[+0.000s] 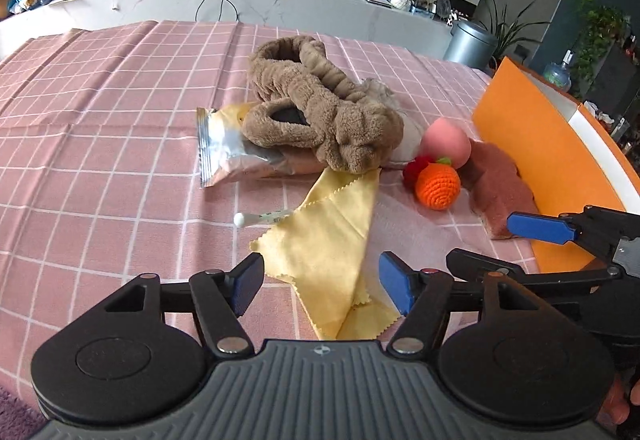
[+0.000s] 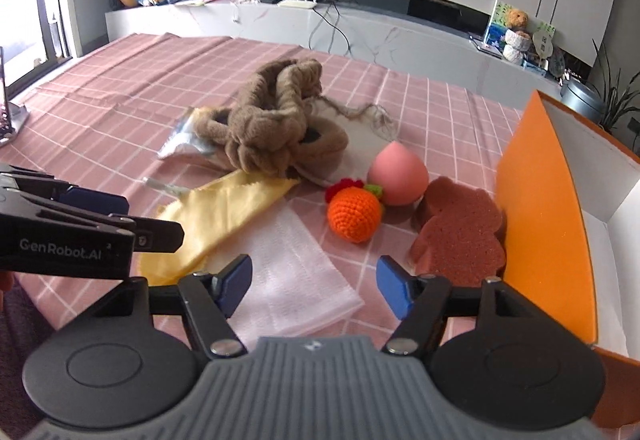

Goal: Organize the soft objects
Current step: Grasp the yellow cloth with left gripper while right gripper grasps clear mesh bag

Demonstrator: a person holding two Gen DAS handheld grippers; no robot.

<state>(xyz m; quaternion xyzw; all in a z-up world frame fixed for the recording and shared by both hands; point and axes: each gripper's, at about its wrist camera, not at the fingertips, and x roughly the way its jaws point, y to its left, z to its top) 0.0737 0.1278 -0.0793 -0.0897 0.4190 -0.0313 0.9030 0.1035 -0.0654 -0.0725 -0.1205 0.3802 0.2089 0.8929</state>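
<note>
An orange box (image 2: 548,208) with white inner walls is standing open at the right edge of the counter (image 2: 120,88), which is wearing a pink checked cloth. The part of its inside that is showing is holding nothing; the rest is hidden.

The soft things are lying in a loose group on the counter just left of the box. A brown sponge (image 2: 460,236) is lying nearest to the box wall. Beside it a pink peach-shaped sponge (image 2: 396,176) and an orange crocheted ball (image 2: 354,214) are sitting together, touching. A brown plush headband (image 1: 320,112) is lying in a heap over a silver snack packet (image 1: 228,156). A yellow cloth (image 1: 332,240) is spreading toward the camera, and a white gauze cloth (image 2: 296,280) is lying next to it.

The left tongs (image 1: 320,280) are pointing down, hovering over the yellow cloth with jaws standing wide apart and nothing gripped. The right tongs (image 2: 314,286) are pointing down over the white gauze cloth, also parted and gripping nothing. Both are close side by side.
</note>
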